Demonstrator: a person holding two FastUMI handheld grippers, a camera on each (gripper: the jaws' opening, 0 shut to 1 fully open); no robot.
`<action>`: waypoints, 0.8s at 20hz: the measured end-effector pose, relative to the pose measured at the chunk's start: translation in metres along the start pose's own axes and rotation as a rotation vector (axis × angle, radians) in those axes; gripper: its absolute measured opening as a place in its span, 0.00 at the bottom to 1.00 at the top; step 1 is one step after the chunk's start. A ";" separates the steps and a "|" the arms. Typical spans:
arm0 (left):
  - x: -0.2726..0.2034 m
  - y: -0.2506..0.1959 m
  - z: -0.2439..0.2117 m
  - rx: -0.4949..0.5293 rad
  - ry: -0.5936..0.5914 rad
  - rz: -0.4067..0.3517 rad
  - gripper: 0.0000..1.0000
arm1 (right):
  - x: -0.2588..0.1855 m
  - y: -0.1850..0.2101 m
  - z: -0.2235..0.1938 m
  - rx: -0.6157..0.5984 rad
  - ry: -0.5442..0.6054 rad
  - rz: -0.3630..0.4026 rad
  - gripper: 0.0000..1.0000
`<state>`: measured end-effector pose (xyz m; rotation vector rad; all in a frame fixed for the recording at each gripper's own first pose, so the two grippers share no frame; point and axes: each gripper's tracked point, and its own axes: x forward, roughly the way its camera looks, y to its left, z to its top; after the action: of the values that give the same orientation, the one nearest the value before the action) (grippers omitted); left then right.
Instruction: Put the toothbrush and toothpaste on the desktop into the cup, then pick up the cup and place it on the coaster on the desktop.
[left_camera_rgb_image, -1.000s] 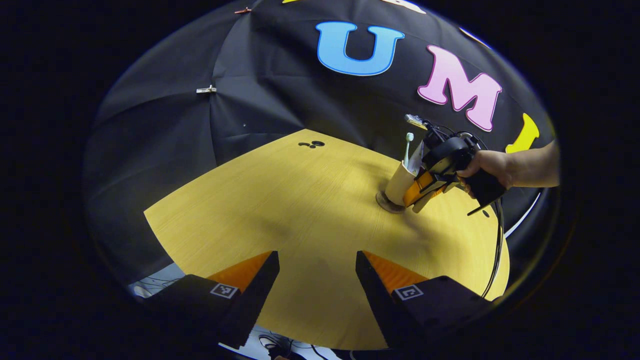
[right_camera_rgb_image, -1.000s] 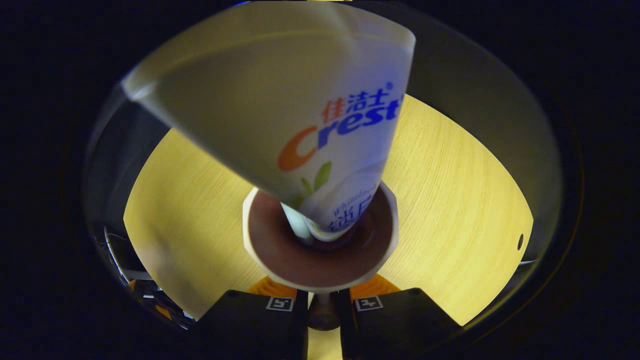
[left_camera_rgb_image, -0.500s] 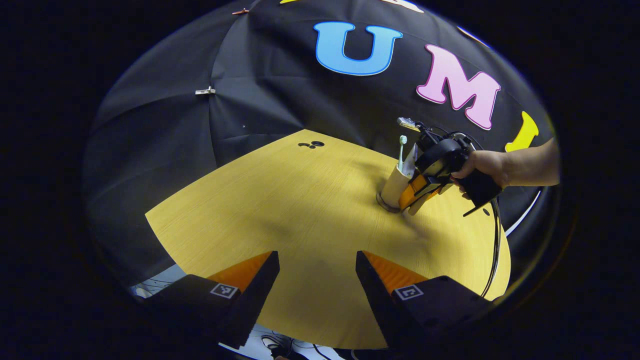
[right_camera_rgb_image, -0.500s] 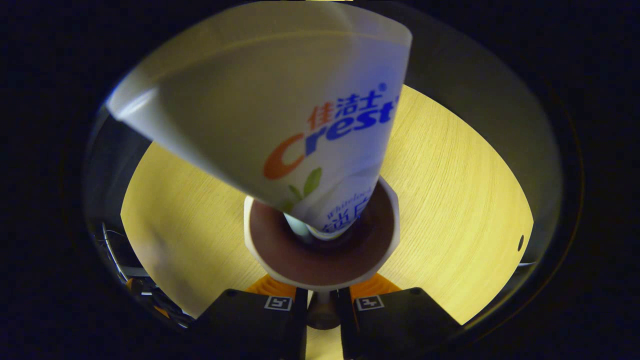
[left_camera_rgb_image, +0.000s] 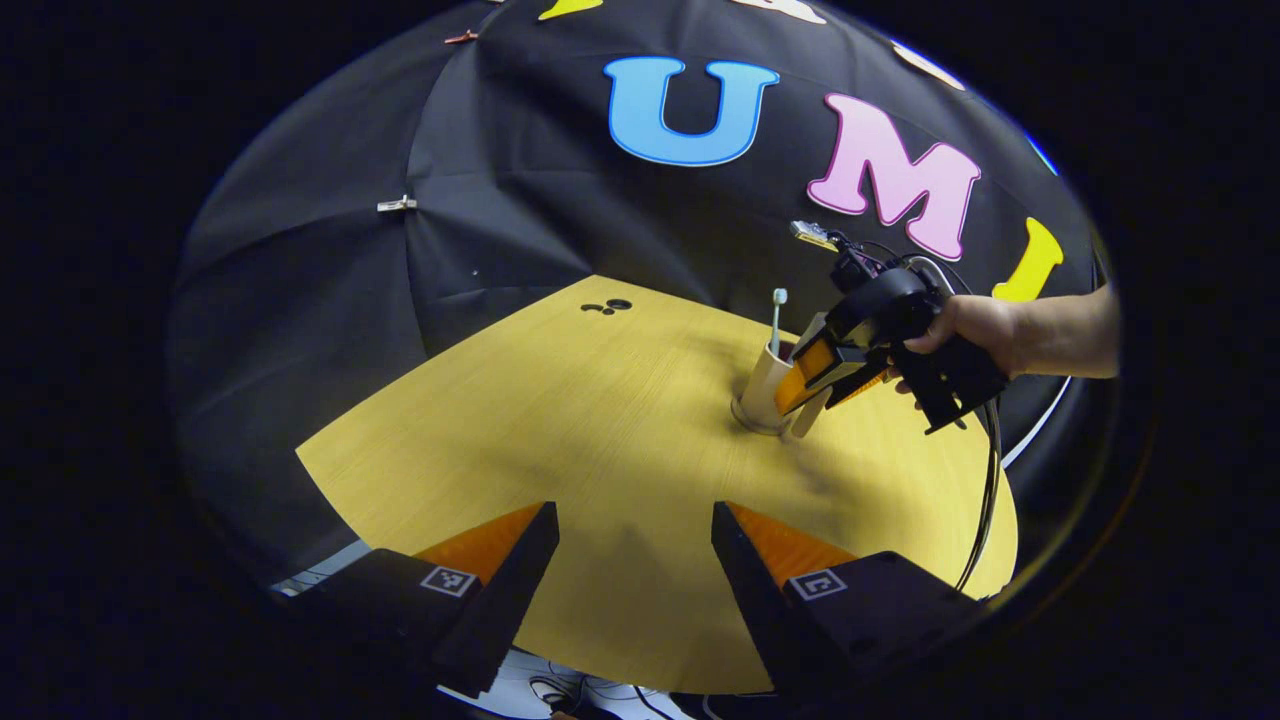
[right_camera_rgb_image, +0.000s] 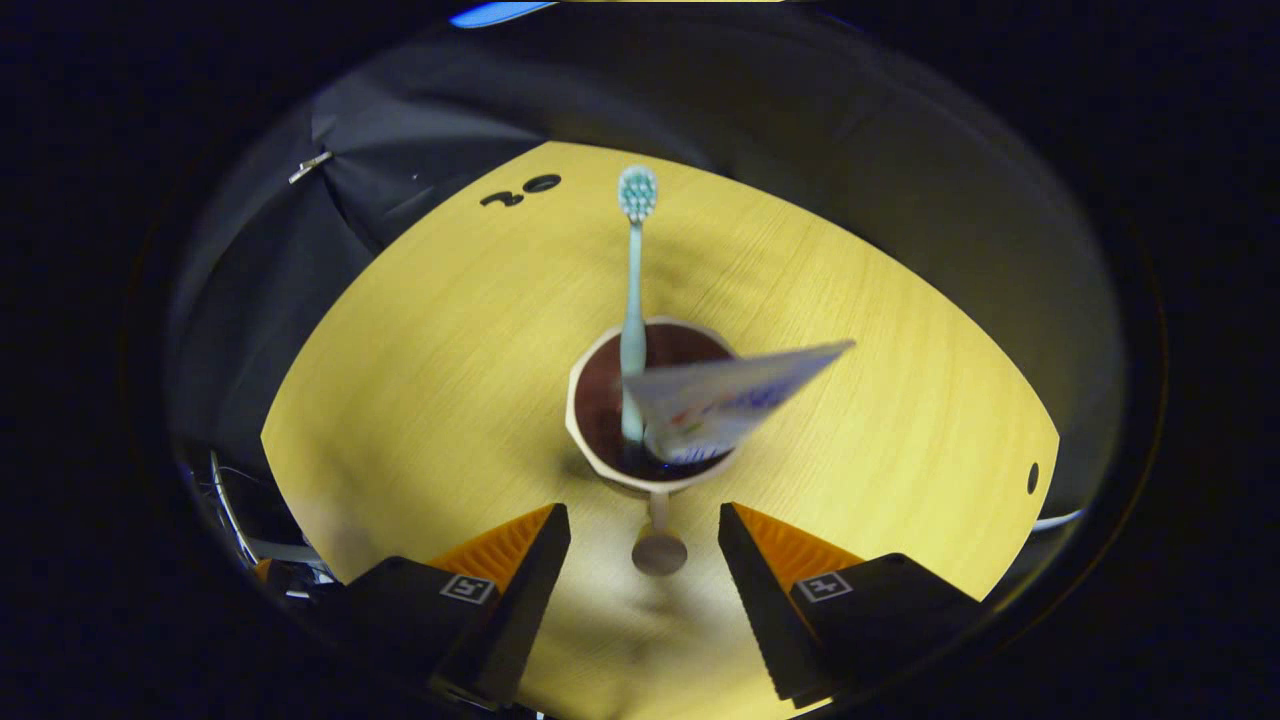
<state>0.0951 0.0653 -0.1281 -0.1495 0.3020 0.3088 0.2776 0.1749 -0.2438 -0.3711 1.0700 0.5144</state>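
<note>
The right gripper (right_camera_rgb_image: 645, 530) tilts downward with its fingers spread apart, gripping nothing; the cup (right_camera_rgb_image: 655, 415) stands just ahead of its tips on the wooden desktop (right_camera_rgb_image: 420, 380), with the toothbrush (right_camera_rgb_image: 632, 300) and toothpaste (right_camera_rgb_image: 725, 400) inside. The left gripper (left_camera_rgb_image: 635, 560) hangs spread and empty, well apart from the cup.

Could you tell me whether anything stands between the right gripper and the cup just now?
Nothing visible does: the right gripper is open just behind the cup, with its handle in the gap; toothbrush and toothpaste are inside.
</note>
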 end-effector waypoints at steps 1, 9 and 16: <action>-0.004 -0.004 0.006 0.007 -0.013 -0.007 0.98 | -0.010 0.000 0.001 0.012 -0.027 -0.005 0.96; -0.038 -0.037 0.069 0.081 -0.135 -0.102 0.98 | -0.131 0.014 0.012 0.117 -0.340 -0.026 0.99; -0.079 -0.077 0.119 0.139 -0.253 -0.223 0.97 | -0.230 0.017 -0.016 0.163 -0.597 -0.128 1.00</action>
<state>0.0803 -0.0059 0.0164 -0.0061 0.0542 0.0832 0.1691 0.1306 -0.0450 -0.1236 0.5005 0.3836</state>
